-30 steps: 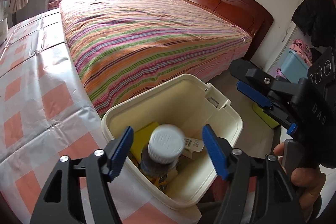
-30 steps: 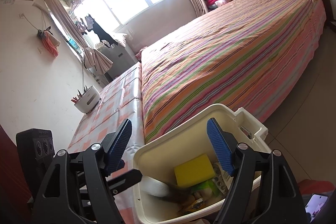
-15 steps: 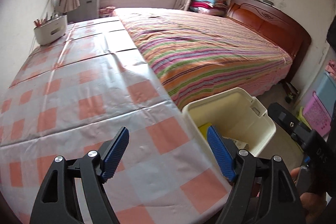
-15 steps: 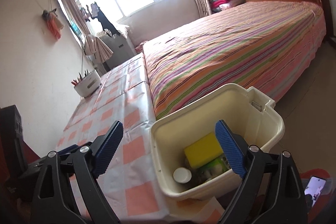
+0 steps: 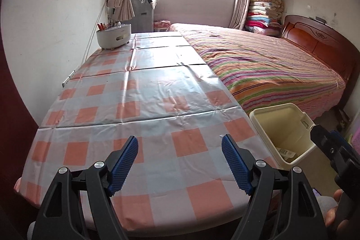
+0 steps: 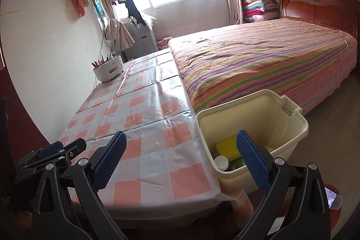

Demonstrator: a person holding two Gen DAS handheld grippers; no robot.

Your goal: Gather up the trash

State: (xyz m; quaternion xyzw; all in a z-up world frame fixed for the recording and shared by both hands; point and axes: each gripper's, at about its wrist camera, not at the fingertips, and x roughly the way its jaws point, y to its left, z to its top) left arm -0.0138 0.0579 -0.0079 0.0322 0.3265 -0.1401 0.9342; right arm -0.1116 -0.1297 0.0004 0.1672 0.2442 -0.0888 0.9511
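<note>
A cream trash bin (image 6: pixel 265 105) stands at the table's right front corner; it also shows in the left wrist view (image 5: pixel 283 118). Inside lie a yellow sponge (image 6: pixel 226 146), a bottle with a white cap (image 6: pixel 221 162) and other scraps. My left gripper (image 5: pixel 180 161) is open and empty above the front of the checked tablecloth (image 5: pixel 144 100). My right gripper (image 6: pixel 180 159) is open and empty, above the table's front right corner, its right finger in front of the bin. Both grippers appear in each other's view.
A white holder with pens (image 5: pixel 113 35) stands at the table's far left by the wall. A bed with a striped cover (image 5: pixel 265 64) runs along the table's right side. A phone (image 6: pixel 331 196) lies low at the right.
Both grippers have drawn back and away from the bin. The left one has swung left from over the bin to over the table; the white-capped bottle now lies in the bin.
</note>
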